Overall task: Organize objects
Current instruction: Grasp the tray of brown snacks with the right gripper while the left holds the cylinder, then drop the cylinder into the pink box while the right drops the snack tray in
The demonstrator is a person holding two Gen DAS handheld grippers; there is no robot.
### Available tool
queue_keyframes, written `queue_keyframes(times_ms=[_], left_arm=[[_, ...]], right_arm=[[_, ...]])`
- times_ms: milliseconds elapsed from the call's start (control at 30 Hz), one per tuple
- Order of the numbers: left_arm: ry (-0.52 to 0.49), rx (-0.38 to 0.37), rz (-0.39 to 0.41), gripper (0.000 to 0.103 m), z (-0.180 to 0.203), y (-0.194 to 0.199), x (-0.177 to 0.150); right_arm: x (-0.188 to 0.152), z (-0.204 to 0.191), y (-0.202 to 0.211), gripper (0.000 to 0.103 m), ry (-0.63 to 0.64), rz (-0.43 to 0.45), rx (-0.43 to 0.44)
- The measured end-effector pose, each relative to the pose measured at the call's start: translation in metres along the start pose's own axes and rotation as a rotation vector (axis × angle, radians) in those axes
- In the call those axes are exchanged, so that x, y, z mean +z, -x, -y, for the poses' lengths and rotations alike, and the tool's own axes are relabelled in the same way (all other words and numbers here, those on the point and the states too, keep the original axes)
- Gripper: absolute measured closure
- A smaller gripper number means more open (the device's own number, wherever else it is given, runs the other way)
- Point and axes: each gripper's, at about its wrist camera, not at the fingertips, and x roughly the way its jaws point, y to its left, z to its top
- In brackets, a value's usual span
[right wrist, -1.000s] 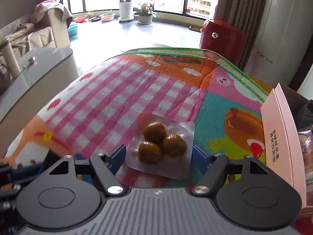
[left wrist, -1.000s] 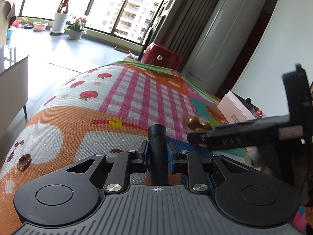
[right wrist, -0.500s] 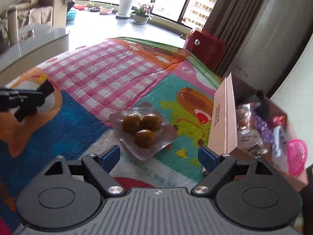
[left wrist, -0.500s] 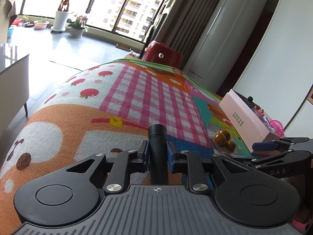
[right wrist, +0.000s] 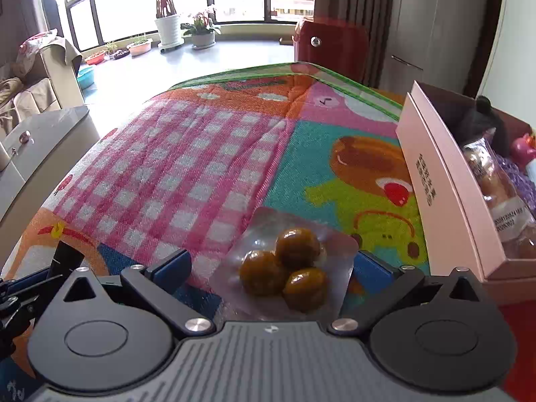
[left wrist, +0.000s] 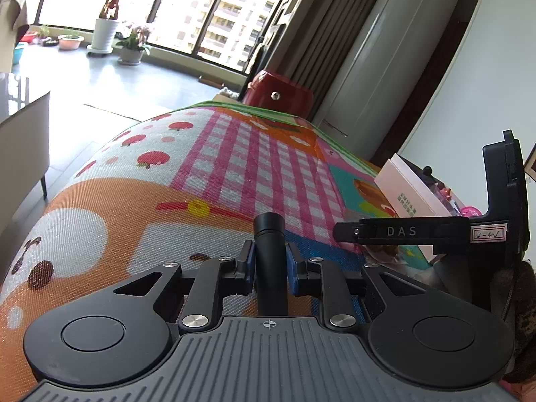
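Observation:
My left gripper point(left wrist: 270, 264) is shut on a black cylinder point(left wrist: 270, 258) that stands upright between its blue pads, above the patterned mat point(left wrist: 234, 174). My right gripper point(right wrist: 269, 264) is open, its blue pads on either side of a clear packet of three brown glazed balls point(right wrist: 284, 268) lying on the mat point(right wrist: 201, 167). The right gripper also shows from the side in the left wrist view point(left wrist: 341, 232), and hides most of the packet there. The left gripper shows at the left edge of the right wrist view point(right wrist: 50, 271).
A pink cardboard box point(right wrist: 442, 181) with wrapped snacks and small toys stands at the right; it also shows in the left wrist view point(left wrist: 412, 191). A red stool point(right wrist: 331, 47) stands beyond the mat's far end. A grey cabinet point(right wrist: 40, 147) is at the left.
My right gripper has come forward and down around the packet, which now sits between its open pads. The left gripper and its cylinder have stayed put.

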Motion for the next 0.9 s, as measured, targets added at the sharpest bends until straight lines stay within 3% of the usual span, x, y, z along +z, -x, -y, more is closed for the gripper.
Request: queue_keyframes(times_ms=[67, 100, 367, 433, 533, 667, 700, 800, 900], left_arm=[[0.004, -0.003, 0.000, 0.081, -0.001, 0.000, 0.000], [0.006, -0.005, 0.000, 0.081, -0.001, 0.000, 0.001], [0.012, -0.008, 0.000, 0.081, -0.003, 0.000, 0.001], [0.013, -0.009, 0.001, 0.081, -0.003, 0.000, 0.001], [0.011, -0.005, -0.001, 0.081, -0.002, 0.000, 0.001], [0.001, 0.005, -0.006, 0.081, 0.000, -0.001, 0.001], [0.000, 0.006, -0.007, 0.081, 0.000, 0.000, 0.001], [-0.003, 0.011, -0.015, 0.080, 0.001, -0.003, 0.002], [-0.029, 0.029, -0.019, 0.080, 0.006, -0.003, 0.001]], right_arm=[[-0.002, 0.000, 0.004, 0.011, 0.021, 0.019, 0.019], [-0.002, 0.000, 0.007, 0.021, 0.048, 0.029, 0.036], [-0.030, 0.004, 0.037, 0.021, 0.243, 0.065, 0.058], [-0.031, 0.008, 0.039, 0.013, 0.206, 0.040, 0.046], [-0.029, 0.017, 0.036, 0.010, 0.095, -0.007, 0.092], [-0.027, 0.010, 0.026, 0.008, 0.085, 0.033, 0.061], [-0.026, 0.008, 0.024, 0.009, 0.093, 0.032, 0.061], [-0.023, 0.001, 0.035, 0.026, 0.137, 0.004, 0.092], [-0.032, -0.003, 0.056, 0.026, 0.185, 0.014, 0.096]])
